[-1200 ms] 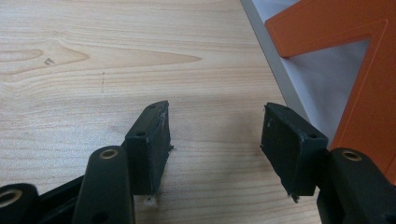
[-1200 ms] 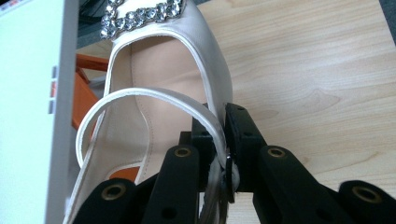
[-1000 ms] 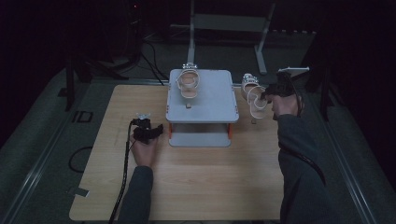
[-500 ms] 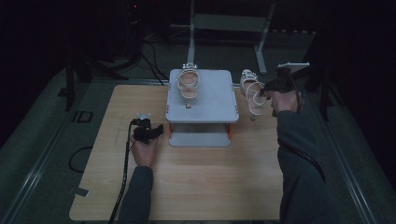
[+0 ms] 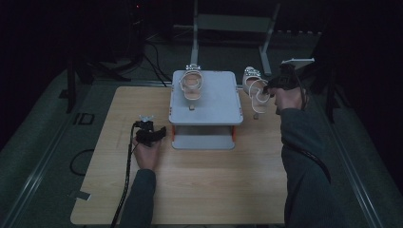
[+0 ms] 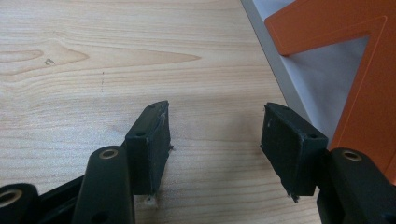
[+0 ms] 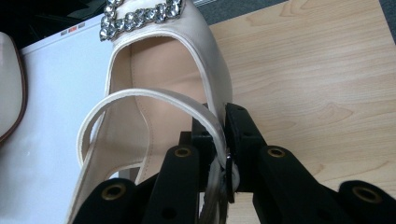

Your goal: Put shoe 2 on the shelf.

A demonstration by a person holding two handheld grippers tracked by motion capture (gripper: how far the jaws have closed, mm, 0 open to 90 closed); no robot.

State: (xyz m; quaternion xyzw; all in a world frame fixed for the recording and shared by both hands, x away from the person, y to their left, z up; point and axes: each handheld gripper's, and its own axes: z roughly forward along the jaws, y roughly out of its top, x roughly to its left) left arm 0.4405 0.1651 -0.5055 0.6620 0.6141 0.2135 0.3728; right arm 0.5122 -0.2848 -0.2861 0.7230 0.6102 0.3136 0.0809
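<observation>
A person's two forearms reach in over a pale wooden tabletop [image 5: 199,190] in a dim room, a two-jaw gripper in each hand. Nearest, the left gripper [image 5: 151,135] rests low on the wood just beside the front left corner of a grey stand [image 5: 209,102]; its cable [image 5: 126,180] trails back along the sleeve. In the left gripper view its black jaws stand well apart with only bare wood grain between them, and an orange leg [image 6: 369,93] of the stand rises close by on the right.

Farther back, the grey stand, a flat top on orange legs over a lower shelf, sits near the middle of the tabletop. A cream strappy sandal [image 5: 191,85] lies on its top toward the far left part.

Farther still, to the right of the stand, the right gripper [image 5: 270,88] holds a second cream sandal [image 5: 254,90] just beside the stand's right edge, near the tabletop's far side. The right gripper view shows its jaws clamped on the sandal's thin ankle strap [image 7: 154,95], with a rhinestone buckle [image 7: 140,14] at the toe and the grey stand's surface behind the shoe. Whether the sandal touches the tabletop cannot be told.
</observation>
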